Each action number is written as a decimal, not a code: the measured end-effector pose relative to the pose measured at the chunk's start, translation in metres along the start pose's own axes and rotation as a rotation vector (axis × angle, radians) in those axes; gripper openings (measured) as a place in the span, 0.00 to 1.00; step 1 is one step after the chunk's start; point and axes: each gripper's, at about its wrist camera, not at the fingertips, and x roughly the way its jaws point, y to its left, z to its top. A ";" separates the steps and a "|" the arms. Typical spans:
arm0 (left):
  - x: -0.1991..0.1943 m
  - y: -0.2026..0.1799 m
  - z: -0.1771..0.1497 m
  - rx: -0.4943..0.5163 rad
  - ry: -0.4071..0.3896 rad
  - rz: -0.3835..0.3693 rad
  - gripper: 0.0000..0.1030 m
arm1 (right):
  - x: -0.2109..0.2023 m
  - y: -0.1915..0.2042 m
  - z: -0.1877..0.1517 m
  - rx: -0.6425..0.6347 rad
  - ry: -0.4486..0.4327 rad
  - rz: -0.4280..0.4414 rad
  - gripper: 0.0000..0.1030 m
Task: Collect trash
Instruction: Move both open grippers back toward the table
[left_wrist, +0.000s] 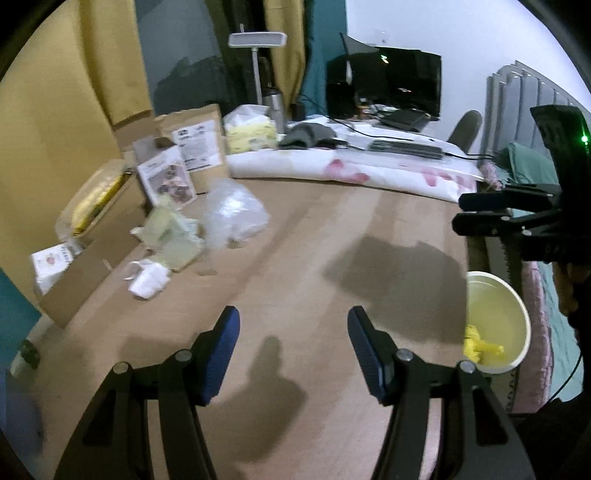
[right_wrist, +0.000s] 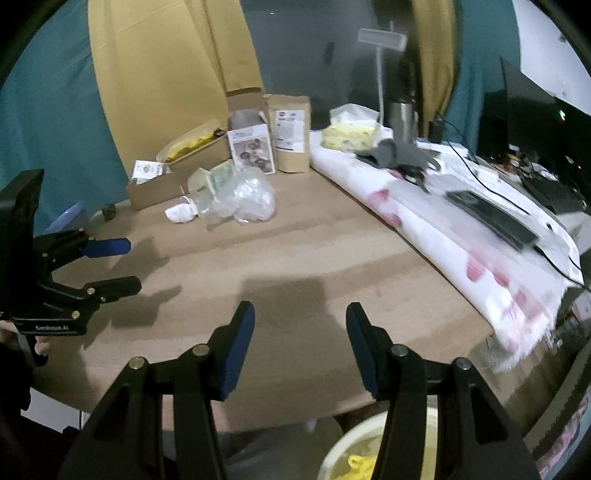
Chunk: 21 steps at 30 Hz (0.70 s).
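Note:
Trash lies at the far left of the brown table (left_wrist: 314, 266): a crumpled clear plastic bag (left_wrist: 234, 216), greenish packaging (left_wrist: 171, 236) and a white crumpled tissue (left_wrist: 147, 280). They also show in the right wrist view: the bag (right_wrist: 251, 201), the packaging (right_wrist: 214, 181), the tissue (right_wrist: 181, 213). A cream bin (left_wrist: 498, 317) with a yellow scrap (left_wrist: 480, 345) stands beside the table's right edge. My left gripper (left_wrist: 293, 350) is open and empty over the table. My right gripper (right_wrist: 300, 341) is open and empty above the bin (right_wrist: 354, 454).
Cardboard boxes (left_wrist: 92, 251) and a paper pouch (left_wrist: 201, 146) stand behind the trash. A folded floral cloth (left_wrist: 351, 168) with a keyboard (left_wrist: 406, 149), a monitor (left_wrist: 384, 85) and a lamp (left_wrist: 256, 40) fills the far side.

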 end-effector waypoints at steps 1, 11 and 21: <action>0.000 0.006 0.000 -0.005 -0.001 0.009 0.59 | 0.003 0.004 0.004 -0.008 0.001 0.002 0.48; 0.001 0.074 0.011 -0.052 -0.021 0.064 0.62 | 0.035 0.036 0.053 -0.103 0.011 0.008 0.48; 0.025 0.125 0.040 -0.093 -0.053 0.066 0.65 | 0.080 0.053 0.098 -0.141 0.022 0.049 0.48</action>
